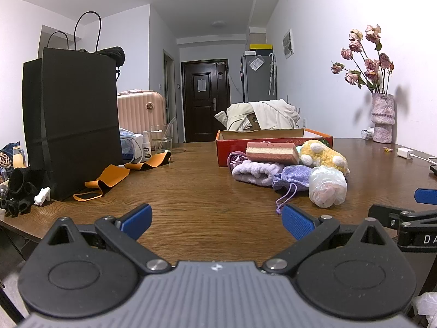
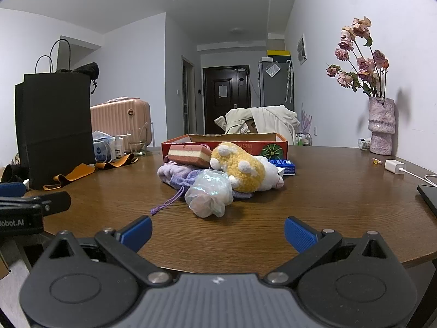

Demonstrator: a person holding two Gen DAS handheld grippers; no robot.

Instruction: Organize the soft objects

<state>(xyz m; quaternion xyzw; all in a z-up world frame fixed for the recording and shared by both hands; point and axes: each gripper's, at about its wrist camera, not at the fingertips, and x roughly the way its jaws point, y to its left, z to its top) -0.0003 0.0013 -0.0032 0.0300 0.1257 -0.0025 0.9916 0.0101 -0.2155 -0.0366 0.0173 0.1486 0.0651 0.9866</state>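
left gripper (image 1: 215, 222) spread, empty | right gripper (image 2: 218, 233) spread, empty | soft pile (image 2: 218, 175) touching, seemingly, red box (image 2: 273, 147)

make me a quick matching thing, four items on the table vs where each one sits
Items:
1 plastic-wrapped bundle
2 black paper bag
3 vase of dried roses
4 red cardboard box

Places:
A far right, by the wall
B left side of the table
C behind the soft pile
D front of the pile, nearest the grippers

Pairs: 1-D, 2-B, 3-A, 4-C
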